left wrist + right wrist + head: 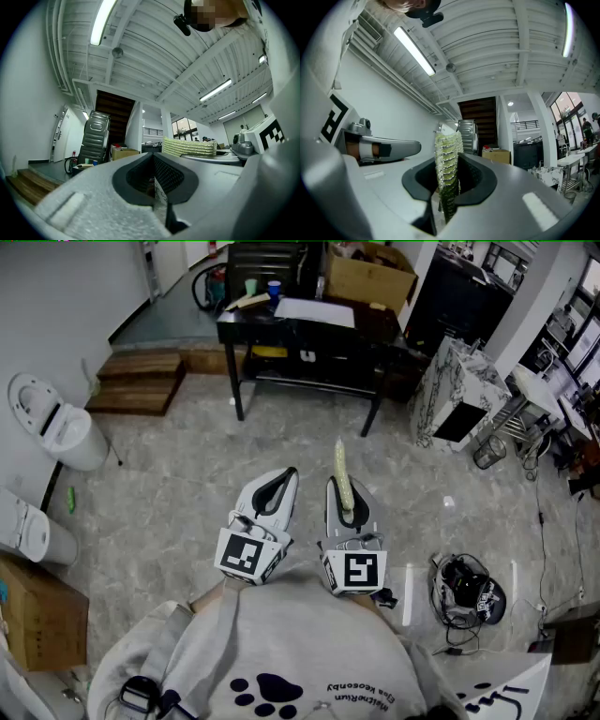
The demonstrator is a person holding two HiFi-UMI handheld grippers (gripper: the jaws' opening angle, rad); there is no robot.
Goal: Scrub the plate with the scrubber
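Right gripper (449, 183) pinches scrubber (446, 149) between jaws; left gripper (153, 164) closed, empty.

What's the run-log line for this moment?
left hand-held gripper: shut, empty | right hand-held gripper: shut on scrubber | plate: not in view | scrubbing: not under way

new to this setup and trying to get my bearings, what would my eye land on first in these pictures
The yellow-green scrubber stands out first, clamped in the jaws of the right gripper and sticking out past them, near the middle of the head view. Beside it the left gripper has its jaws shut on nothing. A white toilet sits on the floor at far left, with a black table ahead.
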